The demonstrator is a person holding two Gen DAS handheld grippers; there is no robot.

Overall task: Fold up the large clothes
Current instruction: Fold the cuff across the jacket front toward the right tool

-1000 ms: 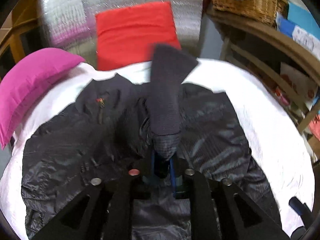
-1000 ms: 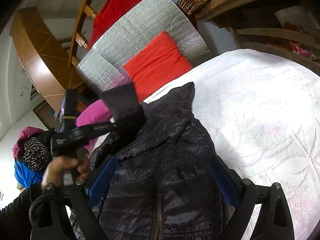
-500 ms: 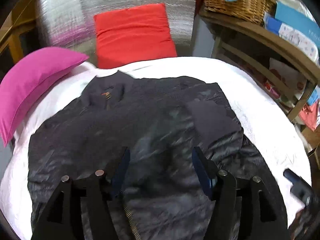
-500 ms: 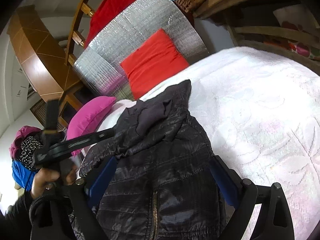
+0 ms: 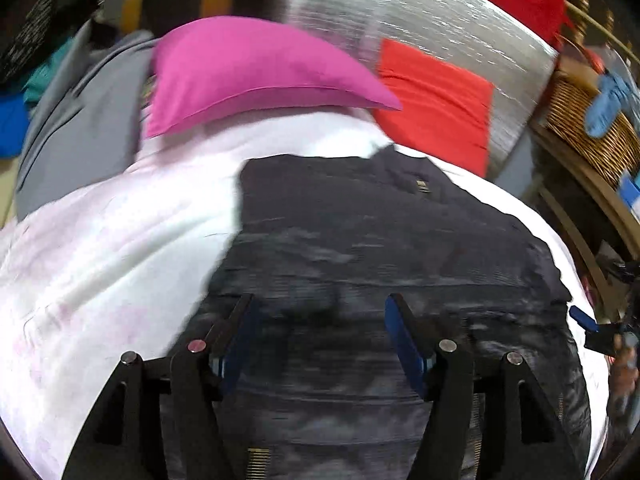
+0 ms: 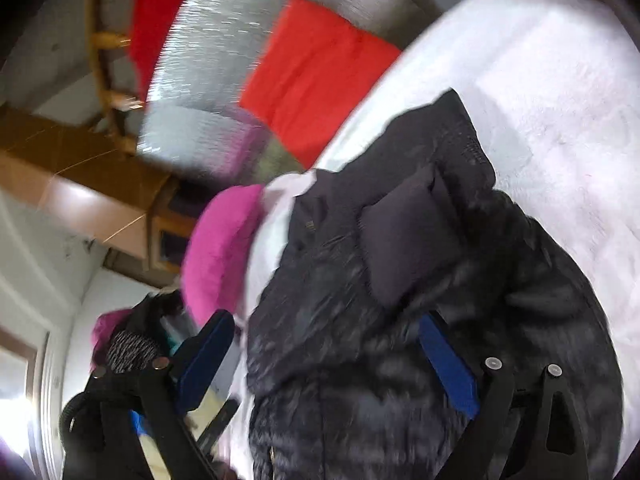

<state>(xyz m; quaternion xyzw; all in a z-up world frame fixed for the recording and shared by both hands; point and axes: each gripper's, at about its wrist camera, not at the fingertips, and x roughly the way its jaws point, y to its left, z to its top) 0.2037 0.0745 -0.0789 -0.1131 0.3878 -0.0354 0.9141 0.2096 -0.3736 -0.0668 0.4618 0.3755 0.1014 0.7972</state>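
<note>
While right tongs [image 6: 326, 356] close, jacket [image 6: 420, 320] unheld

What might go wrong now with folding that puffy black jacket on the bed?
1. The sleeve folded across the black puffer jacket lies loose; neither gripper holds it, so it may slide back off the slippery fabric.
2. The right gripper, its jaws closing, straddles the jacket's edge and may pinch just one layer.
3. The jacket lies near the edge of the white bedspread, so a tug might pull it off.
</note>
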